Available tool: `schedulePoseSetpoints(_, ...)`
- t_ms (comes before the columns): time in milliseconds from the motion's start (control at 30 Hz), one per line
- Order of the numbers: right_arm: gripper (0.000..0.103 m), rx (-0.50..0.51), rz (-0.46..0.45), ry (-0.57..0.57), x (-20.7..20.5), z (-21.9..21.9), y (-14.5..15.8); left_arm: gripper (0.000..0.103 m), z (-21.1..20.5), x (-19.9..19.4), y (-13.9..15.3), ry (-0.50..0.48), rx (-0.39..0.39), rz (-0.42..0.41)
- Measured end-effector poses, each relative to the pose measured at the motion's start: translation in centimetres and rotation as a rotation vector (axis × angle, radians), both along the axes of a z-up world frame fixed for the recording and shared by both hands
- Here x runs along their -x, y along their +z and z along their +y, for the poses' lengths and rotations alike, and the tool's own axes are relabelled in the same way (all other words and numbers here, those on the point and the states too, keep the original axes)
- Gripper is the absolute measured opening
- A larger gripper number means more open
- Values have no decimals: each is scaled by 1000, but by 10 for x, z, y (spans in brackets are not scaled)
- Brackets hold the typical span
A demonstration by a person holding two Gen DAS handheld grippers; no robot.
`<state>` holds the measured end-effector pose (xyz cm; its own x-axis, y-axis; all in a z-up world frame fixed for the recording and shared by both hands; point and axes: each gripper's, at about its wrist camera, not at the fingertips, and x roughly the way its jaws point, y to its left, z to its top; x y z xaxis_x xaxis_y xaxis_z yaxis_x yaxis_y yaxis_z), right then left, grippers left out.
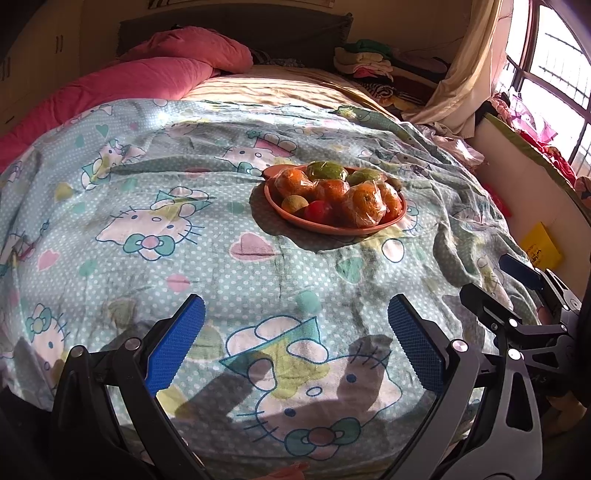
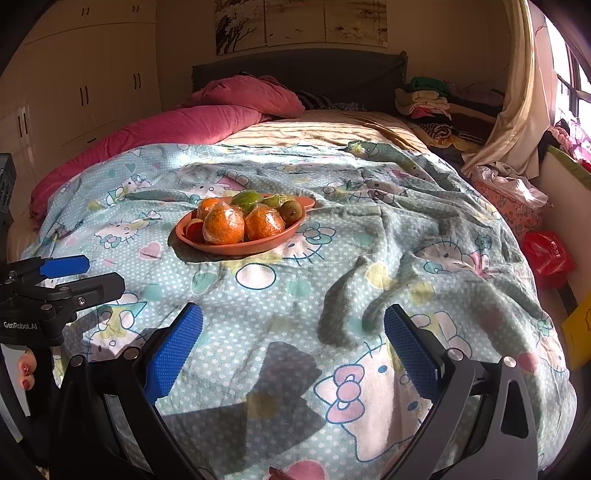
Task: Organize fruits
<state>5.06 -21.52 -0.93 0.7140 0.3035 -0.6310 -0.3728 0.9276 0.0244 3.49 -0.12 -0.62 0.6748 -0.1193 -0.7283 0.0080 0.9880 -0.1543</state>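
Near the middle of both wrist views, an orange plate [image 1: 400, 214] sits on the patterned bedspread [image 1: 147, 177], heaped with fruits [image 1: 334, 194], several seemingly film-wrapped. The left gripper [image 1: 295, 347] and right gripper [image 2: 293, 347] hang low in frame, spread and empty. With all fruit plated, the scene fits either end of the job; any grasp should be gentle, as film looks slippery.

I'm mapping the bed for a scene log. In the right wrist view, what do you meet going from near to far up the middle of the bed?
Right gripper, jaws open → cartoon-print sheet → orange plate of wrapped fruit → tan sheet → dark headboard → wall pictures.
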Motion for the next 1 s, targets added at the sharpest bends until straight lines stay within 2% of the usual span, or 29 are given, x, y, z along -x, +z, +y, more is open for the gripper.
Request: schedulePoseSetpoints(1000,99,4,6,-4,-1,-1,-1,93,2,1,0,10,-9,6)
